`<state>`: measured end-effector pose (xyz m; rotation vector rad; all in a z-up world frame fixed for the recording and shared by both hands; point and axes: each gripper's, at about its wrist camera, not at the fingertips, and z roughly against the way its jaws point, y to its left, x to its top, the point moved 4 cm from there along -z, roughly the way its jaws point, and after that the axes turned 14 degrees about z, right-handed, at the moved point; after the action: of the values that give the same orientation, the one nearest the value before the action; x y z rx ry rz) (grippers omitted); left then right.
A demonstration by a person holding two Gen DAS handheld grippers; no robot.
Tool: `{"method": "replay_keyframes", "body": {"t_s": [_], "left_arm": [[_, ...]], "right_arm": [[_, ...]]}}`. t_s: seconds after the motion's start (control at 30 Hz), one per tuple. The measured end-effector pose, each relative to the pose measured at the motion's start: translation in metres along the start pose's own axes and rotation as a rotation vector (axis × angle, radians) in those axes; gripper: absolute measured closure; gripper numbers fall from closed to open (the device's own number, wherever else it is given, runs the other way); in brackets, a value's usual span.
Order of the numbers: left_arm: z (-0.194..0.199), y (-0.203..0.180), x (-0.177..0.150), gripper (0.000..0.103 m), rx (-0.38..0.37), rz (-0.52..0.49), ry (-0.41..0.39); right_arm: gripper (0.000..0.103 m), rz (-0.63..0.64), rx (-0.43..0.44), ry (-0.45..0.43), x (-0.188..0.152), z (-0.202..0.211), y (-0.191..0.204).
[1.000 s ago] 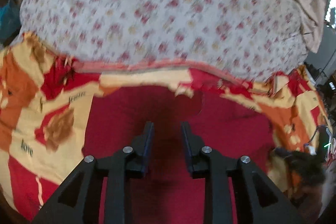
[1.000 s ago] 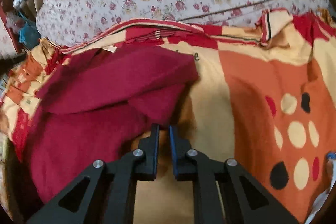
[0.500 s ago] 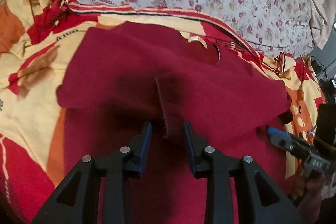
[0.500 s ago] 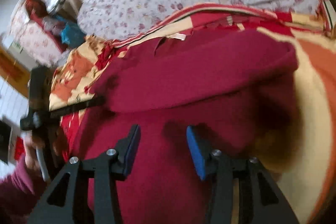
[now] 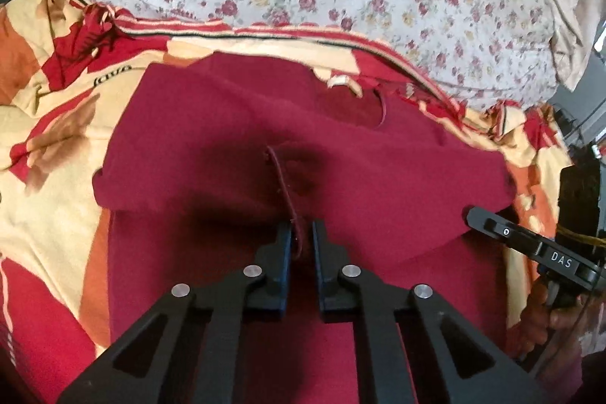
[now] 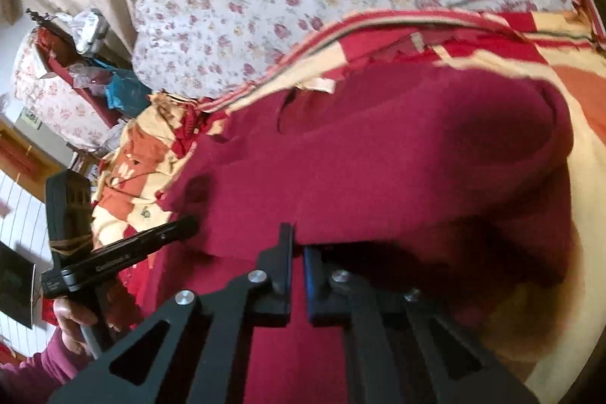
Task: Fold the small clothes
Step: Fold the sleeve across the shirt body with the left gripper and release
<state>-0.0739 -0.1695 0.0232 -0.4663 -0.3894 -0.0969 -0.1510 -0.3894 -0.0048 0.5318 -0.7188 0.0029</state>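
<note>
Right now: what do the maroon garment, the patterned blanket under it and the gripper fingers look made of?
Maroon garment: soft matte knit, probably cotton jersey; it drapes and shows a stitched hem. Patterned blanket: printed fleece or plush, going by its fuzzy, slightly glossy nap. Gripper fingers: rigid matte black plastic with metal pins, possibly printed.
</note>
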Motion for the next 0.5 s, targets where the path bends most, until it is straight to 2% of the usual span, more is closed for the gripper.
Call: {"method": "replay_keyframes", "body": {"t_s": [0.17,0.37,0.5], "left_arm": [[0.011,-0.002,0.030,0.103,-0.052,0.054,-0.019],[0.001,0.008,0.081,0.103,-0.091,0.135,-0.025],[-0.006,0.017,0.104,0.103,-0.074,0.150,-0.063]], "right_arm": [[0.098,-0.026,0.072,-0.050,0.031,0.004,0.003],[0.098,-0.088,0.089,-0.068,0.079,-0.021,-0.014],[0.098,-0.122,0.026,-0.044,0.101,-0.052,-0.038]]}}
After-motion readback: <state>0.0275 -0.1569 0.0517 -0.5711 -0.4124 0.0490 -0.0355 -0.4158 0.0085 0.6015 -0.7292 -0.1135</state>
